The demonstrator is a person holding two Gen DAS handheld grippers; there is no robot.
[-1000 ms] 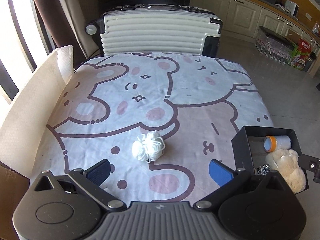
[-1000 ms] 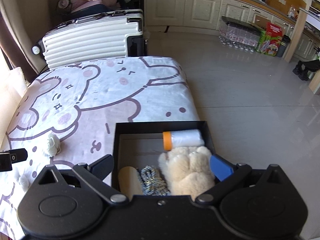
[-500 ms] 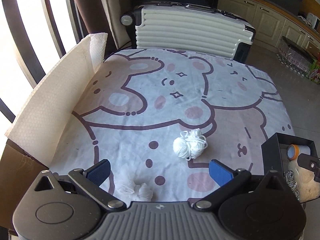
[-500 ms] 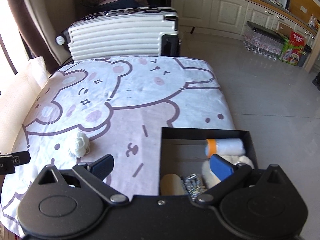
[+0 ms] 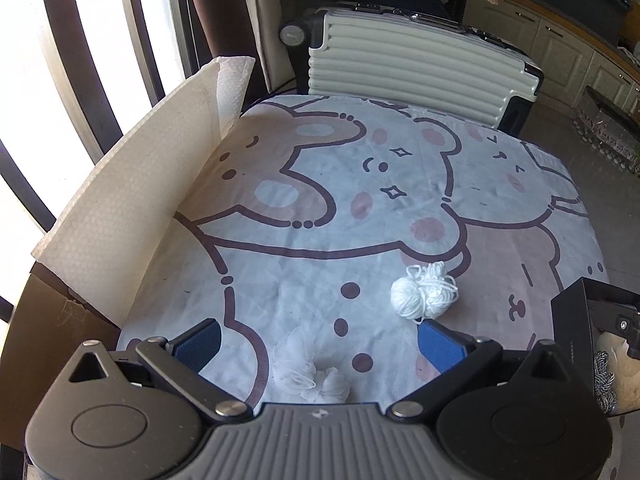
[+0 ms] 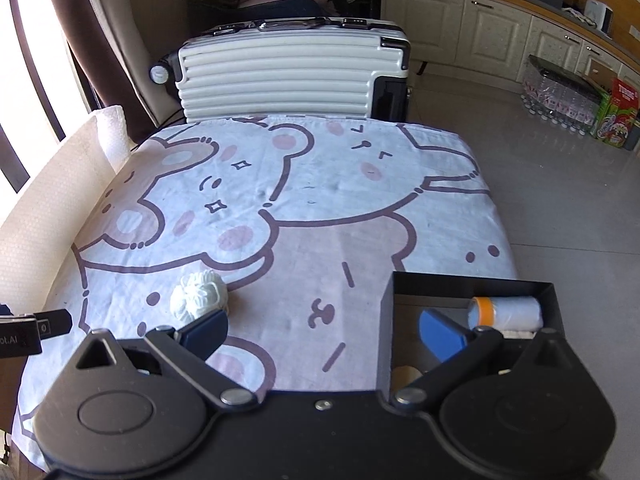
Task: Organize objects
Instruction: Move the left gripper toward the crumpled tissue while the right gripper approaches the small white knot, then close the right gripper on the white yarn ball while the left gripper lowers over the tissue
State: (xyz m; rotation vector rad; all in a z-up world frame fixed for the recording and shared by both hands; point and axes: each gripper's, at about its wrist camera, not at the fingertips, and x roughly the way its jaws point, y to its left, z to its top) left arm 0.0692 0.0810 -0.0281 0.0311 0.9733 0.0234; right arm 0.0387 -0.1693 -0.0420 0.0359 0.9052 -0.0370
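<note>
Two items left out on the counter (image 5: 280,264), folks: a white yarn ball (image 5: 422,296) just beside the left claw's (image 5: 320,344) right finger, and a wispy white mesh bundle (image 5: 310,376) right between its wide-open fingers. Over at the black box (image 6: 468,286), an orange-capped roll (image 6: 506,312) is in, plus other items only partly visible. The right claw (image 6: 322,330) is spread open too, holding nothing. Judging by this, most of the sorting looks done.
</note>
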